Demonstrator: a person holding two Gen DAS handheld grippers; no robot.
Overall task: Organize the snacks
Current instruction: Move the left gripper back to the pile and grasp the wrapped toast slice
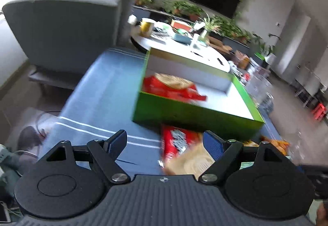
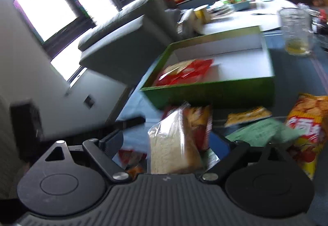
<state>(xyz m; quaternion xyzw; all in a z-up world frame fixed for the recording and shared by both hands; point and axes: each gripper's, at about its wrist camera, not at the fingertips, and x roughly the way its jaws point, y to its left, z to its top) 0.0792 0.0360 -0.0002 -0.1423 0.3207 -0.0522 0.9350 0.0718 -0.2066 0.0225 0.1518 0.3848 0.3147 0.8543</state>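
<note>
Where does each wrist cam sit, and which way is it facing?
Left wrist: on the left gripper, looking forward and down over a red biscuit packet to the open green cardboard box; own open fingers show.
Right wrist: on the right gripper, same heading, a clear-wrapped bread bag between its open fingers.
Shared: green box, red snack bag inside it, blue tablecloth.

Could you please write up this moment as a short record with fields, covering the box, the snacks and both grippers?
surface: blue cloth
box: green box, open, white inside
in box: one red snack packet, at its left end
outside box: clear bread bag, yellow chip bag, small yellow packet, green packet
left gripper: open, above a red biscuit packet
right gripper: open, bread bag between the fingers, grip not visible
behind: glass jug
</note>
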